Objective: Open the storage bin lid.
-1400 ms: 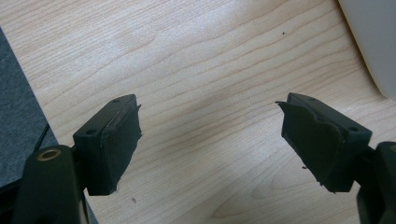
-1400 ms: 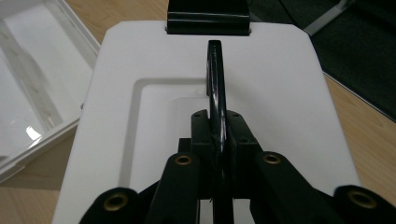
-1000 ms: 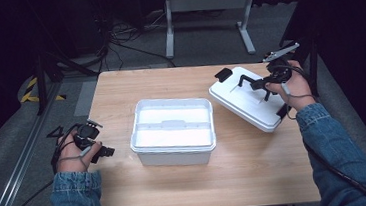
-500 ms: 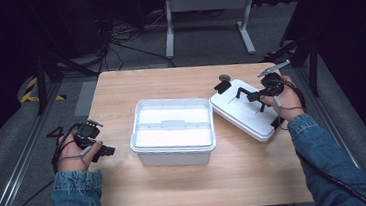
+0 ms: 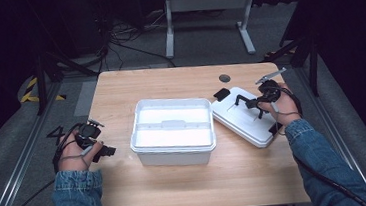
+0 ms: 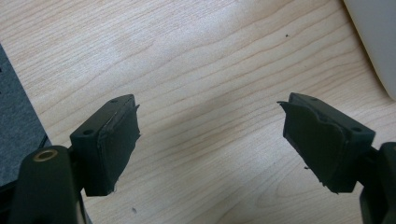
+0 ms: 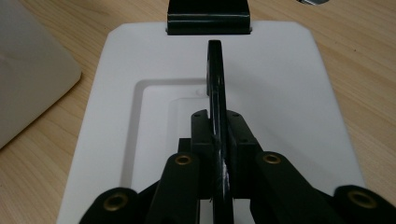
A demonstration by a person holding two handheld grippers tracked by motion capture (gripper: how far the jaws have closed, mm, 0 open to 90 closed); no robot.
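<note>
An open white box [image 5: 174,139] stands in the middle of the wooden table [image 5: 144,86]. Its white lid [image 5: 245,122] lies low and nearly flat to the right of the box, close to the tabletop. My right gripper [image 5: 251,102] is shut on the thin black handle [image 7: 215,74] that stands up from the lid [image 7: 289,93]; in the right gripper view my right gripper [image 7: 217,126] has its pads pressed on both sides of it. A black latch [image 7: 208,18] sits on the lid's far edge. My left gripper [image 5: 106,151] rests open at the table's left; in the left gripper view my left gripper [image 6: 210,140] has bare wood between its pads.
A corner of the box [image 6: 376,37] lies to the right of the left gripper. A round cable hole [image 5: 224,78] sits in the table behind the lid. Bare wood lies in front of the box. A metal stand [image 5: 207,3] and cables are on the floor beyond the table.
The right hand has come down with the lid, from tilted in the air to low and nearly flat beside the box. The left hand has stayed put.
</note>
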